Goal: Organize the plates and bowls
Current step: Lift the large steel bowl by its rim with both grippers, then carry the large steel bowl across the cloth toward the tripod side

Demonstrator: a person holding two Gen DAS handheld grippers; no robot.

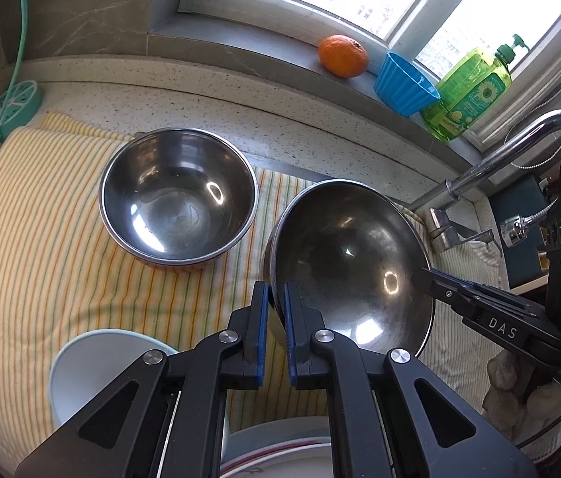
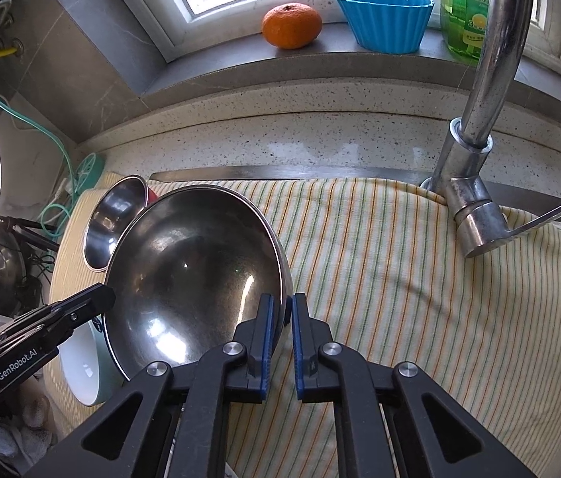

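Observation:
A wide steel bowl is held tilted above the striped towel, gripped from both sides. My left gripper is shut on its near-left rim. My right gripper is shut on its right rim and shows in the left wrist view. The wide bowl fills the left of the right wrist view, where the left gripper meets its left rim. A smaller deep steel bowl stands upright on the towel to the left, also seen in the right wrist view. A pale blue bowl lies below the left gripper.
A white plate sits at the bottom edge. A faucet rises at the right. On the window sill stand an orange, a blue fluted cup and a green soap bottle. A power strip lies far left.

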